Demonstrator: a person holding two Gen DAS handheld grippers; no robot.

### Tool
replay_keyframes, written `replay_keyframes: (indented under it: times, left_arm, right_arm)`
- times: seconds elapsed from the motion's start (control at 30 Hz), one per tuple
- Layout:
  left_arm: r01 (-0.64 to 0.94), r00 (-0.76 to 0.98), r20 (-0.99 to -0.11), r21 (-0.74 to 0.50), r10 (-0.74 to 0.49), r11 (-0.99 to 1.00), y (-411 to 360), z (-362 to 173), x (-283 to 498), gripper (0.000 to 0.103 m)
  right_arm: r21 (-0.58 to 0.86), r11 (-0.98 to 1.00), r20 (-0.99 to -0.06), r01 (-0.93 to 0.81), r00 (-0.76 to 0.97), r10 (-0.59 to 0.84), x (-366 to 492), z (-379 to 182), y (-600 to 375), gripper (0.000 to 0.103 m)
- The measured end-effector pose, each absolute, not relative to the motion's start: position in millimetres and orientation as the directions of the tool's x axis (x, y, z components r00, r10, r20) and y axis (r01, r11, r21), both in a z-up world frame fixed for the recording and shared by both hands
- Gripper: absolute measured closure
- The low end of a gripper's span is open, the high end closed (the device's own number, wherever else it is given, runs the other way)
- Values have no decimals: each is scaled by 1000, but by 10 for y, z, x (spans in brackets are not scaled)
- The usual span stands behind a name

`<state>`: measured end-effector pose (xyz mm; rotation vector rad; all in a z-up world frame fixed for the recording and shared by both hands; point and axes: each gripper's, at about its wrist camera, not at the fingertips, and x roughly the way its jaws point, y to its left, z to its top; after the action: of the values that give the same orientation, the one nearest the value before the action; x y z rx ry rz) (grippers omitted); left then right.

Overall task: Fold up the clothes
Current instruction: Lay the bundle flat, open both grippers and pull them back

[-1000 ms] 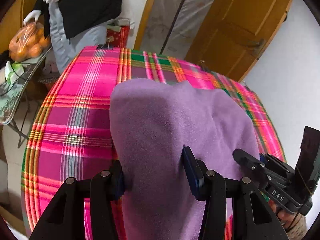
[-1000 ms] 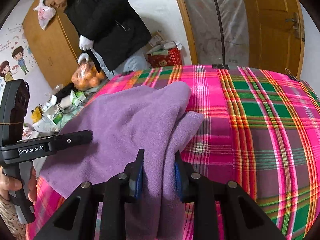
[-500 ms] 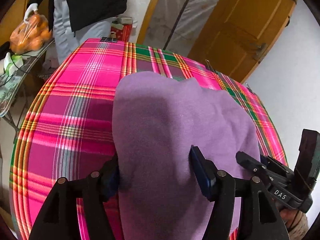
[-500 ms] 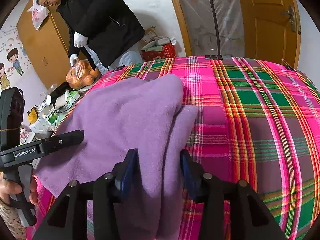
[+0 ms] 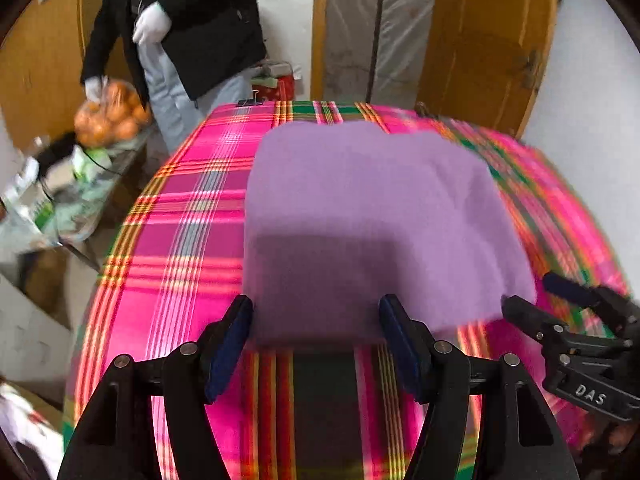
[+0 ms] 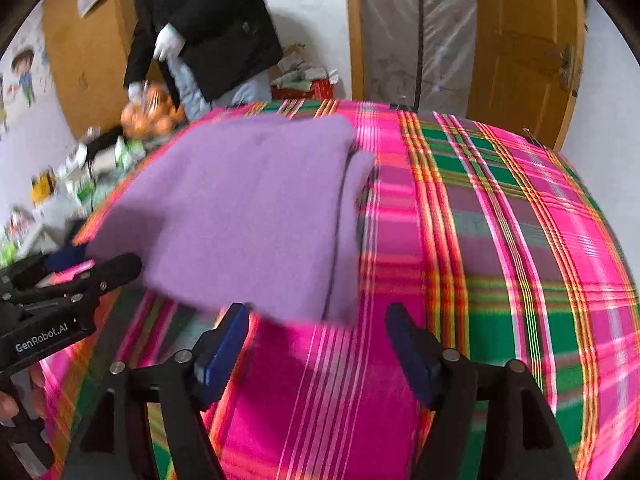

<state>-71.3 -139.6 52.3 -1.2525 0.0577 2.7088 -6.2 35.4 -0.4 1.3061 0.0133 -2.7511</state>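
- While lying folded on plaid tablecloth [image 5: 192, 224]: purple garment [image 5: 360, 216], near edge just beyond both grippers.
- Left gripper [image 5: 316, 344]: jaws spread wide, gripping nothing.
- Right gripper [image 6: 318, 344]: jaws spread wide, empty.
- Far left: person [image 6: 208, 28] with bag of oranges [image 5: 108, 120].
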Motion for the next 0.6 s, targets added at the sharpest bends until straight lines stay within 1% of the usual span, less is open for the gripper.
replay_keyframes:
  times: [0.13,0.3,0.33,0.4,0.6]
  left_arm:
    - [-151,-604,-786,-48,131,-987,-1338,394,-592,35]
    - [-120,-609,-786,-43,108,-992,-1305,289,-540,35]
    - [-120,-611,-784,-40,106,-992,-1298,285,-541,35]
    - [-122,-615,-782,-34,102,-992,-1284,279,-544,35]
    - [-126,-626,-775,-16,92,-992,-1243,261,-553,32]
  right_arm:
    - [-35,-993,-786,112,-617,-42,65,-83,179,31]
    - [-30,-997,-784,75,-621,-24,118,-97,172,31]
    - [-27,-997,-783,67,-621,-21,118,-98,180,30]
    - [-23,-998,-783,53,-622,-16,115,-97,204,23]
    - [1,-999,-789,41,-614,-26,123,-97,267,20]
